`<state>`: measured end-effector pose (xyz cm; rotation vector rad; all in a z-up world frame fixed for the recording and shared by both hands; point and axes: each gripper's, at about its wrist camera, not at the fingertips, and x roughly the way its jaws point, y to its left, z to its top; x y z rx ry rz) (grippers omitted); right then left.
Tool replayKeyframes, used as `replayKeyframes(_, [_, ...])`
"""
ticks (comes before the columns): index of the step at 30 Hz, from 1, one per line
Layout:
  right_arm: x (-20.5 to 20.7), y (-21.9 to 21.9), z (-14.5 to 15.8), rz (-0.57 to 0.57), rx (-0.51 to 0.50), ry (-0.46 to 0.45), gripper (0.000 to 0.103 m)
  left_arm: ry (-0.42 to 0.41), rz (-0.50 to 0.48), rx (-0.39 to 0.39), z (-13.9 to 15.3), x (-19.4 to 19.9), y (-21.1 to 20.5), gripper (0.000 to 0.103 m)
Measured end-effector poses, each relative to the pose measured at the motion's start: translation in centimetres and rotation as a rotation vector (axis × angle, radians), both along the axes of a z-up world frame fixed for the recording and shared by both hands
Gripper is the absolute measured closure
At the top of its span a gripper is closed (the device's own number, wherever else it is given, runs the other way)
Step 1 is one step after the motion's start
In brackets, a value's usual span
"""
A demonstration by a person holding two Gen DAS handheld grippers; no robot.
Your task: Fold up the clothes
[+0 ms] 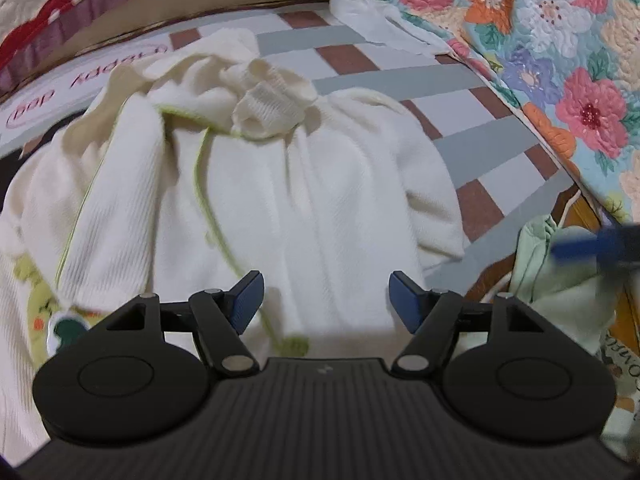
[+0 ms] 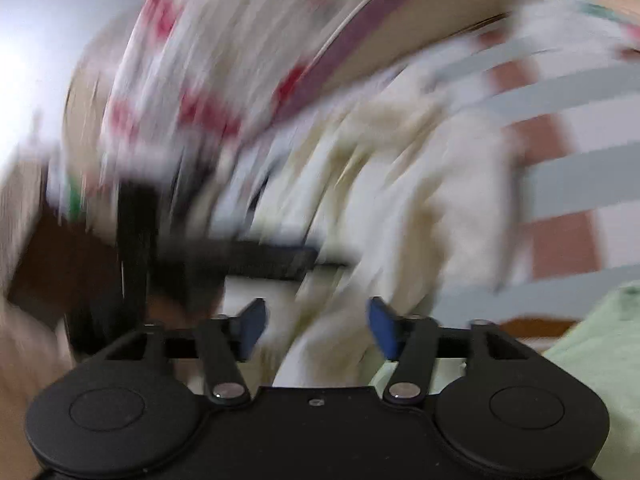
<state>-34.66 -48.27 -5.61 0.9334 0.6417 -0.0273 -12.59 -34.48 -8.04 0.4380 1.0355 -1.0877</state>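
A cream ribbed garment [image 1: 280,184] with thin lime-green trim lies crumpled on a striped sheet [image 1: 460,92]. Its ribbed cuff [image 1: 272,100] is bunched at the far end. My left gripper [image 1: 326,292] hovers over the near part of the garment, open, with nothing between its blue pads. The right wrist view is heavily blurred. There my right gripper [image 2: 318,320] stands open over the same cream garment [image 2: 420,184], its pads apart and pressing on nothing. A blurred blue finger of the right gripper [image 1: 592,244] shows at the right edge of the left wrist view.
A pale green garment [image 1: 560,288] lies at the near right, also as green cloth [image 2: 600,352]. A floral quilt [image 1: 560,60] borders the sheet on the right, with a white cloth [image 1: 372,12] at its far end. A quilted headboard cover [image 1: 60,0] runs along the back.
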Motion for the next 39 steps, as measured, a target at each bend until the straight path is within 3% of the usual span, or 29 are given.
replayKeyframes(1, [-1.0, -1.9, -0.2, -0.099, 0.045, -0.02, 0.038, -0.006, -0.008, -0.005, 0.0, -0.2, -0.5, 0.034])
replayKeyframes(4, [-1.8, -4.4, -1.3, -0.232, -0.032, 0.025, 0.038, -0.004, -0.014, -0.005, -0.8, -1.0, -1.4, 0.032])
replayKeyframes(10, [4.8, -0.1, -3.4, 0.04, -0.669, 0.364, 0.037, 0.003, 0.019, 0.059, -2.8, -1.6, -1.1, 0.032])
replayKeyframes(11, [5.6, 0.4, -4.2, 0.09, -0.738, 0.397, 0.037, 0.002, 0.011, 0.071, -3.0, -1.7, -1.1, 0.031])
replayKeyframes(13, [7.0, 0.4, -5.7, 0.132, -0.74, 0.438, 0.038, 0.0, -0.006, 0.095, -3.2, -2.0, -1.1, 0.03])
replayKeyframes(15, [7.1, -0.7, -6.2, 0.085, -0.683, 0.422, 0.035, 0.036, -0.025, 0.1, -3.5, -2.2, -0.9, 0.032])
replayKeyframes(16, [7.2, -1.1, -6.3, 0.05, -0.652, 0.404, 0.033, 0.062, -0.033, 0.097, -3.7, -2.3, -0.7, 0.039])
replayKeyframes(17, [7.4, -1.4, -6.4, 0.018, -0.624, 0.387, 0.033, 0.068, -0.031, 0.099, -3.8, -2.2, -0.6, 0.066])
replayKeyframes(18, [7.5, -1.5, -6.5, 0.016, -0.627, 0.379, 0.035, 0.073, -0.03, 0.102, -3.9, -2.2, -0.4, 0.081])
replayKeyframes(19, [7.7, -1.5, -6.5, 0.016, -0.631, 0.371, 0.044, 0.077, -0.027, 0.101, -3.9, -2.2, -0.2, 0.093])
replayKeyframes(20, [7.9, -1.5, -6.1, 0.025, -0.655, 0.359, 0.091, 0.074, -0.013, 0.086, -3.5, -1.9, 0.1, 0.095])
replayKeyframes(21, [8.2, -1.4, -5.7, 0.035, -0.679, 0.347, 0.101, 0.07, 0.0, 0.071, -3.1, -1.6, 0.5, 0.095])
replayKeyframes(22, [8.4, -1.4, -5.3, 0.041, -0.703, 0.334, 0.101, 0.065, 0.014, 0.055, -2.6, -1.3, 0.8, 0.095])
replayKeyframes(28, [4.8, -3.1, 3.2, -0.182, -0.864, 0.221, 0.101, 0.007, 0.082, -0.061, 0.8, -0.3, 3.8, 0.096])
replayKeyframes(33, [4.0, -1.8, 7.9, -0.244, -1.141, 0.209, 0.101, -0.011, 0.113, -0.168, 3.0, 0.4, 5.4, 0.097])
replayKeyframes(36, [3.8, -1.4, 8.8, -0.252, -1.222, 0.218, 0.101, -0.045, 0.16, -0.214, 4.0, 1.2, 6.1, 0.097])
replayKeyframes(39, [4.8, -1.5, 7.7, -0.249, -1.321, 0.279, 0.101, -0.106, 0.182, -0.162, 3.6, 1.6, 6.1, 0.098])
